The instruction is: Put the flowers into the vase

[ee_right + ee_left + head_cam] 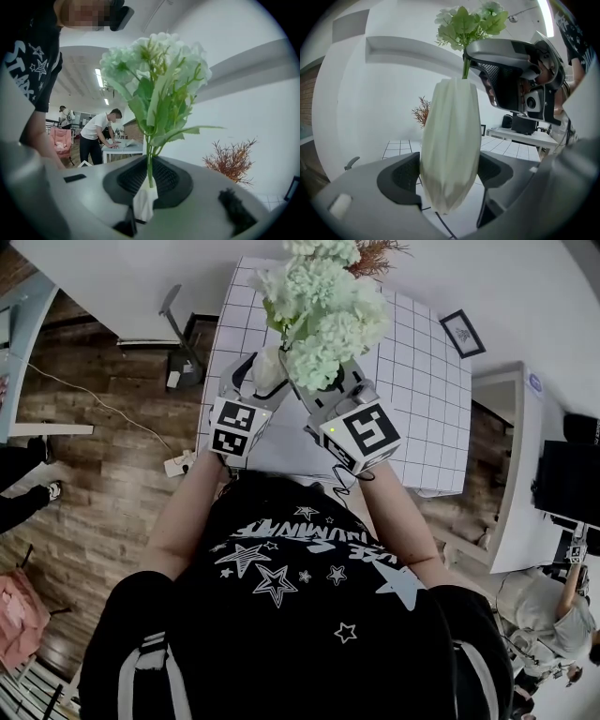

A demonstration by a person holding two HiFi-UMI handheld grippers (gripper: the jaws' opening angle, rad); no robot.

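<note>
Right gripper [148,180] pinches the thin stem [149,161] of the pale green artificial flowers [154,70] at the mouth of the ribbed white tapered vase [451,140], which our left gripper [450,174] clamps. We advise lowering straight, vase upright, before releasing.

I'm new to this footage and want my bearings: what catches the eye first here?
A big bunch of pale green flowers fills the middle, above the white gridded table. The right gripper is clamped on its stem, which enters the mouth of a ribbed white vase gripped by the left gripper.
</note>
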